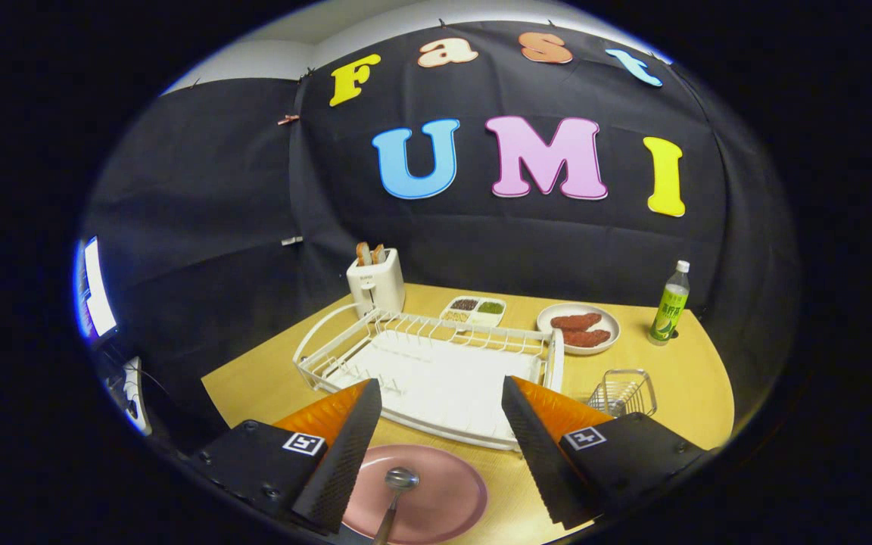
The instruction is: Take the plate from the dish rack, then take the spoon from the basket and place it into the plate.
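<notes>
A pink plate (pixel 436 496) lies flat on the wooden table, low between my fingers. A metal spoon (pixel 398 484) rests in it, bowl pointing away from me and handle running back under the view. My gripper (pixel 442 390) hangs above the plate, open, with nothing between the fingers. Just beyond the fingers stands the white wire dish rack (pixel 436 363), with no dishes in it. A small wire basket (pixel 624 393) stands at the rack's right end, beside my right finger.
A white toaster (pixel 375 281) with bread stands behind the rack. Further back sit a divided tray (pixel 475 309) of seasonings, a white plate (pixel 578 327) with red sausages and a green bottle (pixel 671 304). A monitor (pixel 95 288) glows off the table's left side.
</notes>
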Motion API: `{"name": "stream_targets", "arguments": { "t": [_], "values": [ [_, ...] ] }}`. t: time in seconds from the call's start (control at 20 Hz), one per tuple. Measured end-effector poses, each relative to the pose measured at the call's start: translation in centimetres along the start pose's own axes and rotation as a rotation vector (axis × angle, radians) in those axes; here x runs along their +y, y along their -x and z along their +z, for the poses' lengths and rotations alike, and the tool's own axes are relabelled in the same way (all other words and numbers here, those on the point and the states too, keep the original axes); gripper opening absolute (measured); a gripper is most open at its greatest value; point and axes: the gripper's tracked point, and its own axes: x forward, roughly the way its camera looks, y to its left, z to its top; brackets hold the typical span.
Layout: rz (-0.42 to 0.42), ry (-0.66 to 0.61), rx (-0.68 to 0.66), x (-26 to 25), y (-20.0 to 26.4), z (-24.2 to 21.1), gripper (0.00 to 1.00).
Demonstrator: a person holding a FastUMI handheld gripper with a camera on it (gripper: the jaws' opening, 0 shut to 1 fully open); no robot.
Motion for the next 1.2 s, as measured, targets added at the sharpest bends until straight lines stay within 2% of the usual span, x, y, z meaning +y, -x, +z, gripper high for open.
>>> {"name": "stream_targets", "arguments": {
  "t": [0.4,0.6,0.75,0.95,1.2],
  "values": [
    [-0.133,0.004,-0.203,-1.8,6.0,11.5,0.98],
    [-0.215,-0.028,-0.260,-3.0,9.1,14.3,0.98],
    [-0.267,-0.084,-0.288,-3.8,10.8,14.3,0.98],
    [-0.374,-0.159,-0.256,-6.1,12.2,10.8,0.98],
    [-0.365,-0.125,-0.205,-7.5,11.9,9.3,0.99]
  ]
}}
